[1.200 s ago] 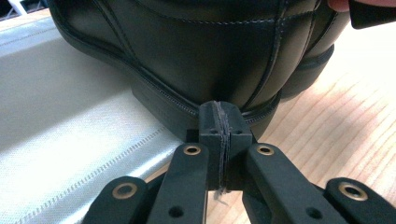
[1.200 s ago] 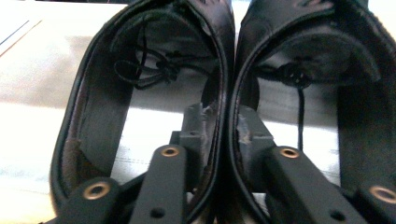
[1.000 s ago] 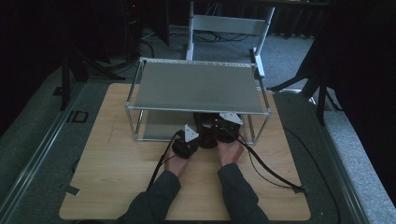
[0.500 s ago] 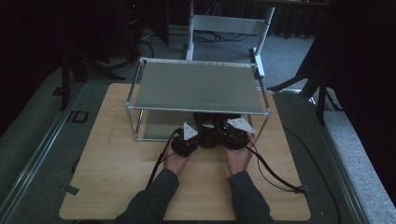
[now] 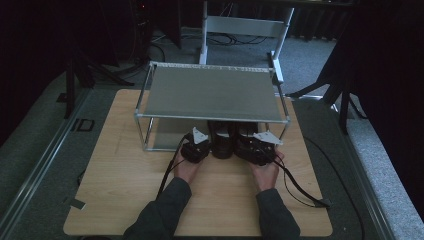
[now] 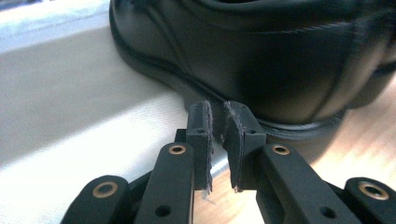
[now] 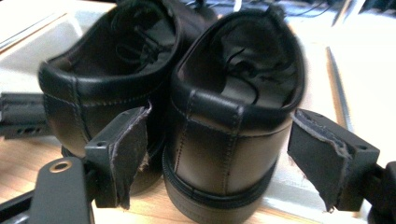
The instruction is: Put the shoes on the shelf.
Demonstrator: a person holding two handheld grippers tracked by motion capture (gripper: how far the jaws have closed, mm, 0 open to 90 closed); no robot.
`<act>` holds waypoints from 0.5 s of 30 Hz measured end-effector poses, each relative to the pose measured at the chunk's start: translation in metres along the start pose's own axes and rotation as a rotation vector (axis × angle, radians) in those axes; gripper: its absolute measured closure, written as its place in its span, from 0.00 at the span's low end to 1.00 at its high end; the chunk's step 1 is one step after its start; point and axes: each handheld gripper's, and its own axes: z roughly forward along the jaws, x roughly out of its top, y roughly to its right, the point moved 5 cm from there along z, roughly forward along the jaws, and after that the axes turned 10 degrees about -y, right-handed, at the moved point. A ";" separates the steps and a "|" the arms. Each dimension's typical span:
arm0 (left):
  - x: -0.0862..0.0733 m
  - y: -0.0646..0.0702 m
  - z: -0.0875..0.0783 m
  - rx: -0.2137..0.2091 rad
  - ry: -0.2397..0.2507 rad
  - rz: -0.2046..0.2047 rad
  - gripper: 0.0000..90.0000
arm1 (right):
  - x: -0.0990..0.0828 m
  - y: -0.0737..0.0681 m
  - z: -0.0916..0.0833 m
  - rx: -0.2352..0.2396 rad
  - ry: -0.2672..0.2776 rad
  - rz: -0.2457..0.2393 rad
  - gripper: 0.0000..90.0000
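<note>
- We've got a shelf rack [image 5: 210, 95] sitting toward the back of the table [image 5: 125, 190].
- Two shoes [image 7: 187, 116] side by side under its front edge.
- Left gripper [image 5: 196, 147] left of them, right gripper [image 5: 256, 147] right.

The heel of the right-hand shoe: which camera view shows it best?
The right gripper view: the shoe's heel stands close between the open jaws, stitching clear. The high view shows it small, dark, half under the shelf. In the left gripper view I cannot tell it.
</note>
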 end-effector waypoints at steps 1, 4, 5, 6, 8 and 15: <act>0.000 0.000 0.002 -0.001 -0.005 0.000 0.89 | -0.001 0.001 0.005 0.001 -0.014 -0.002 0.20; 0.001 0.000 0.006 -0.001 -0.010 -0.003 0.90 | -0.002 0.004 0.011 -0.010 -0.036 -0.010 0.21; 0.002 -0.001 0.007 -0.006 -0.010 -0.010 0.90 | -0.002 0.005 0.012 -0.003 -0.045 -0.002 0.21; 0.002 -0.002 0.007 -0.010 -0.010 -0.018 0.90 | -0.003 0.006 0.014 0.010 -0.055 0.005 0.21; 0.002 -0.003 0.008 -0.011 -0.008 -0.025 0.90 | -0.005 0.009 0.020 0.015 -0.080 0.002 0.19; 0.007 -0.007 0.014 -0.013 -0.005 -0.066 0.91 | -0.008 0.008 0.024 0.004 -0.093 -0.099 0.22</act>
